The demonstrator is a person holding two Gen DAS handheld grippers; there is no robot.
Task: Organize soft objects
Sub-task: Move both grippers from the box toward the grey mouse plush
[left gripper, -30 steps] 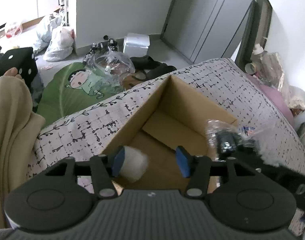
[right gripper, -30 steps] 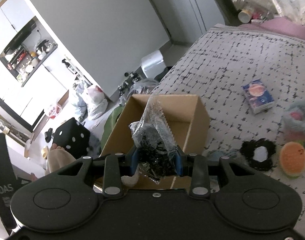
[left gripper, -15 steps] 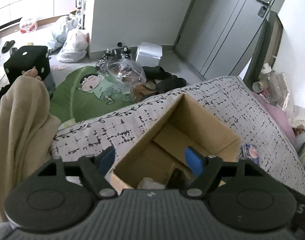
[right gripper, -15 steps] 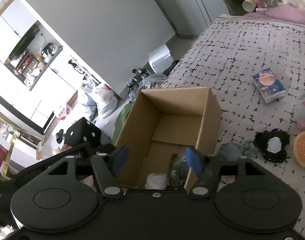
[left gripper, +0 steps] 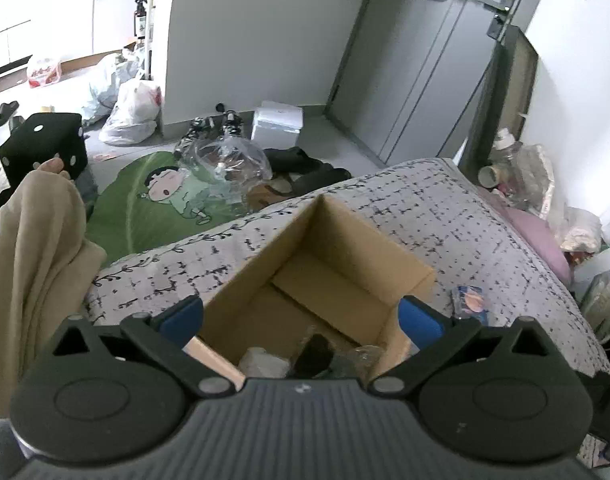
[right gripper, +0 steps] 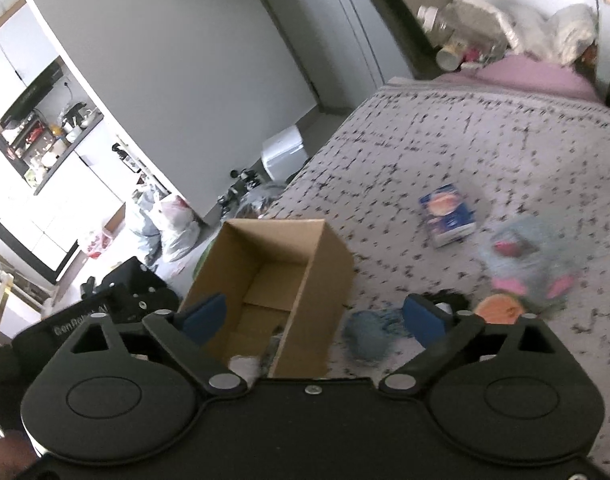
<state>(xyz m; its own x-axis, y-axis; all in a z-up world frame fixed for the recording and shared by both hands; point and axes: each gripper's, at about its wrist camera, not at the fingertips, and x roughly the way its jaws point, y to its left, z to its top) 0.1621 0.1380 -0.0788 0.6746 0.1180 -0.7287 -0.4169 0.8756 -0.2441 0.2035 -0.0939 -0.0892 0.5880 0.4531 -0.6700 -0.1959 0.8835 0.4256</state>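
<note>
Both sets of tongs, left tongs [left gripper: 301,316] and right tongs [right gripper: 315,316], are spreading wide and empty over the cardboard box [left gripper: 325,280] at the bed's foot edge; the dropped items are lying inside. Next, probably, the blurred blue fuzzy toy [right gripper: 369,334] beside the box.

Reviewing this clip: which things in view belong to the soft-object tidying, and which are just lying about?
Job:
cardboard box
white soft item in it
blue fluffy item
orange plush
grey-and-pink plush

Lying about:
blue packet
green cartoon mat
black dice cube
plastic bags
</note>
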